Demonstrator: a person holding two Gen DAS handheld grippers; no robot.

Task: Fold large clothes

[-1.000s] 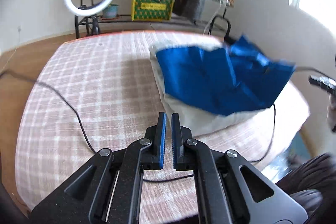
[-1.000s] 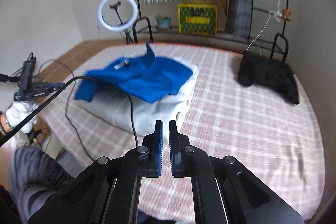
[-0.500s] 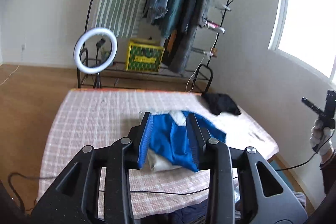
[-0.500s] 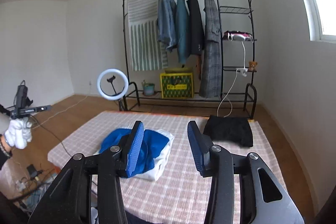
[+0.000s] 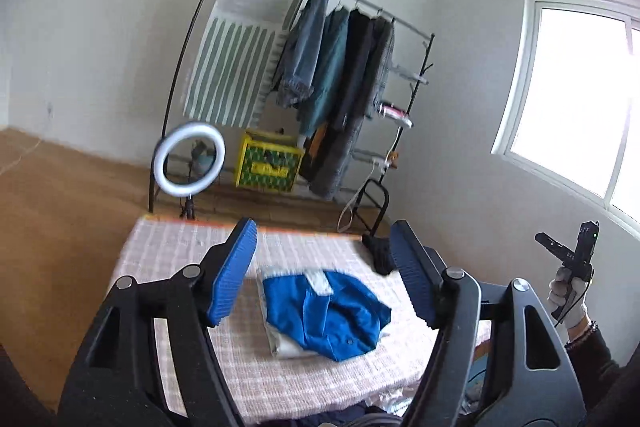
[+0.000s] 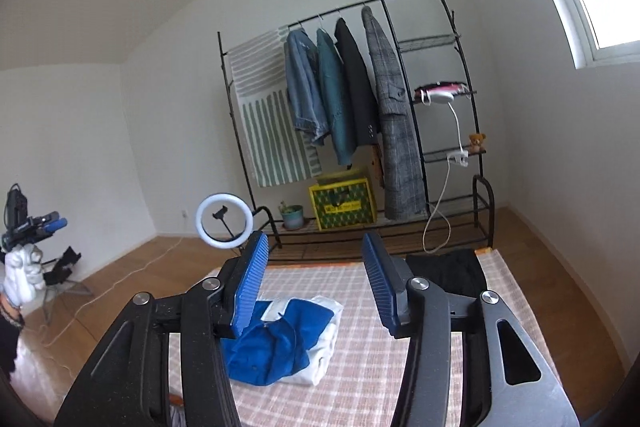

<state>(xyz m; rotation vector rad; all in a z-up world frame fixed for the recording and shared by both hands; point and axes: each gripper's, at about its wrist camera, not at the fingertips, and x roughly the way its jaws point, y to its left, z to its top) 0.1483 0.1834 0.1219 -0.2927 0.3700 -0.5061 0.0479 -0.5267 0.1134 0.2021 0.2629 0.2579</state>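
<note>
Left to right, here's where things stand. On the left of the checked bed (image 6: 420, 379) there's a stack: a blue garment (image 6: 276, 343) lying on top of a folded white garment (image 6: 326, 351). The white one looks neatly squared off, so I'd call that done. The blue one is bunched and rumpled, with its collar and a button or two showing, so I'd say it's been dropped there, not properly folded. Hard to be sure from the fisheye, the left view is a bit blurry.

Over on the far right corner of the bed sits a dark garment (image 6: 448, 269) in a heap, so that one seems to be waiting its turn too.

Both tools are up in the air, well clear of the cloth. The left gripper (image 5: 324, 271) has its jaws spread wide and opening, nothing between them, just the stack seen through the gap. The right gripper (image 6: 316, 283) is the same deal: jaws apart and opening, empty.

So my read: one piece finished, the blue one needs flattening and folding, the dark one hasn't been touched. Roughly a third done, maybe.
</note>
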